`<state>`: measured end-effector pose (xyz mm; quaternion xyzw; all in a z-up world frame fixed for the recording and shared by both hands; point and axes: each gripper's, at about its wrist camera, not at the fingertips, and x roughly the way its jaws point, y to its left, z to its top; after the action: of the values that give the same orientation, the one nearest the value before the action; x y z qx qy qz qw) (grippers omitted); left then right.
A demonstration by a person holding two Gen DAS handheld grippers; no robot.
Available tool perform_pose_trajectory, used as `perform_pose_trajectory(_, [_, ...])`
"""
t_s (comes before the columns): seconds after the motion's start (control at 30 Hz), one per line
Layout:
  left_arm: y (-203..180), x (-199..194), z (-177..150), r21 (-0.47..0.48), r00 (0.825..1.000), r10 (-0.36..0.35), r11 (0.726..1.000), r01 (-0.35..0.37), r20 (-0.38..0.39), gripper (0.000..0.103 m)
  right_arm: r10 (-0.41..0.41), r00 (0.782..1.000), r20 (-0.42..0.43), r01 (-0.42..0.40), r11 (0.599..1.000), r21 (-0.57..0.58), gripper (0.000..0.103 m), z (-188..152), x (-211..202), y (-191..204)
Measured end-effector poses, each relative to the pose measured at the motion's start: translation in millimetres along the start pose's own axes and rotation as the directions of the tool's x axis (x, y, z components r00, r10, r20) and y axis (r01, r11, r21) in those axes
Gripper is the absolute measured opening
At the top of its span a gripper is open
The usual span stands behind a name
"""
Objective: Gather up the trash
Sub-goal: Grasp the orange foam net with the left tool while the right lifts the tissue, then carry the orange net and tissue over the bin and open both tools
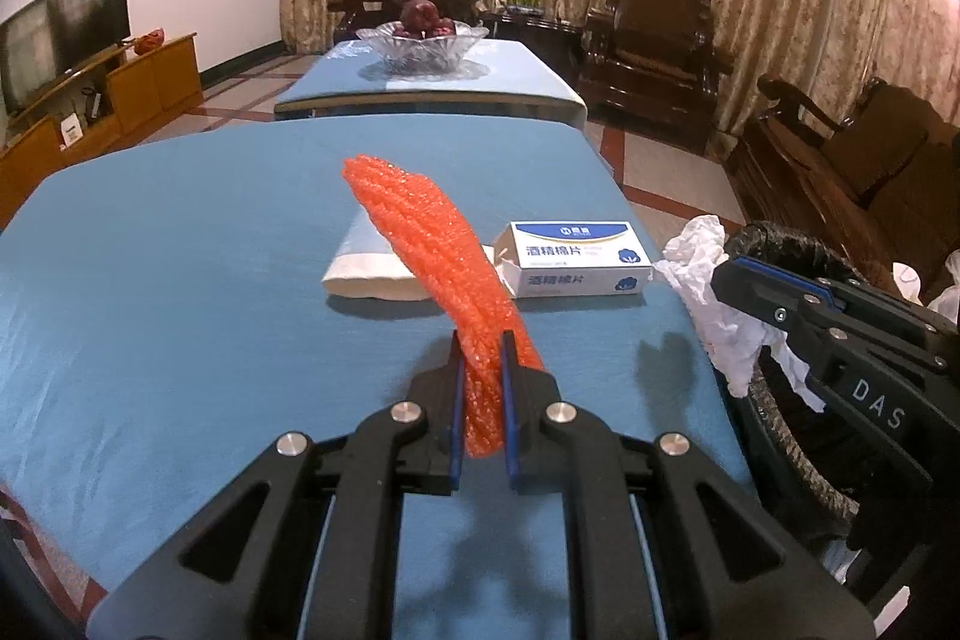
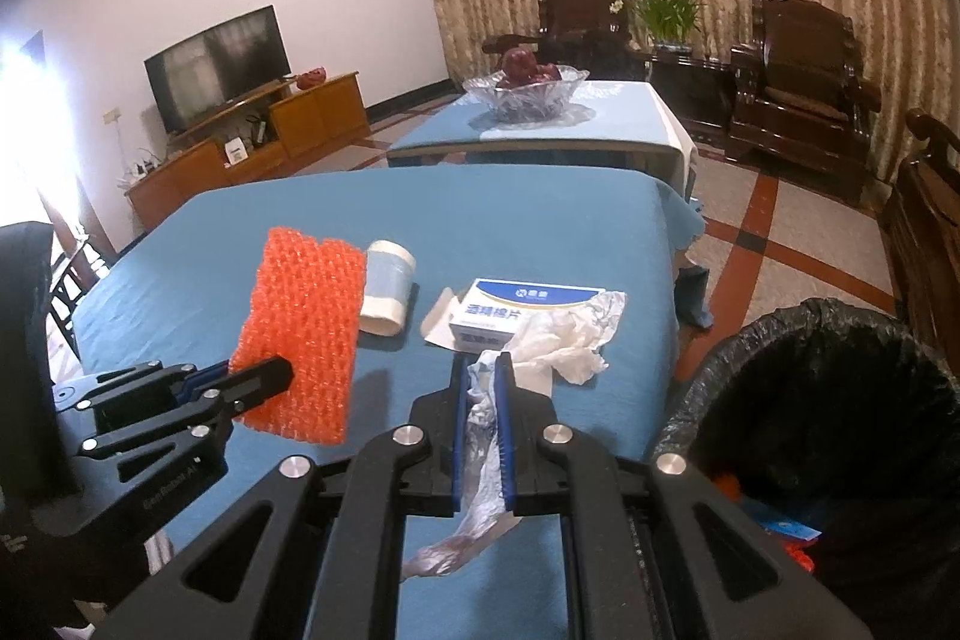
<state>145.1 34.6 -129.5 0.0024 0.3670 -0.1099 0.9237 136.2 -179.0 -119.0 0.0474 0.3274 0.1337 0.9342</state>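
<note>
My left gripper (image 1: 483,340) is shut on an orange foam net (image 1: 432,244) and holds it above the blue table; it also shows in the right wrist view (image 2: 303,316) at the left. My right gripper (image 2: 483,361) is shut on a crumpled white plastic wrapper (image 2: 558,334), held above the table's right part; in the left wrist view the wrapper (image 1: 714,292) hangs at the right beside the bin. A black-lined trash bin (image 2: 840,400) stands right of the table, with some orange and blue scraps inside.
A white and blue box (image 2: 516,319) with its flap open and a white roll (image 2: 387,286) lie on the blue tablecloth (image 2: 480,214). A second table with a glass fruit bowl (image 2: 525,91) stands behind. Dark wooden chairs are at the right, a TV cabinet at the left.
</note>
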Motion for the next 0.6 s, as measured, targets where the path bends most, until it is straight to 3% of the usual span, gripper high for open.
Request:
perform_pose_trajectory(0.2, [-5, -27, 6, 0.014, 0.999, 0.007, 1.000, -0.007, 0.041, 0.009, 0.015, 0.999, 0.048, -0.014, 1.000, -0.015, 0.009, 5, -26, 7])
perform_pose_trajectory(0.6, [-30, -68, 23, 0.049, 0.991, -0.046, 0.998, 0.040, 0.127, 0.009, 0.014, 0.989, 0.150, -0.012, 1.000, -0.019, 0.009, 13, -87, 1])
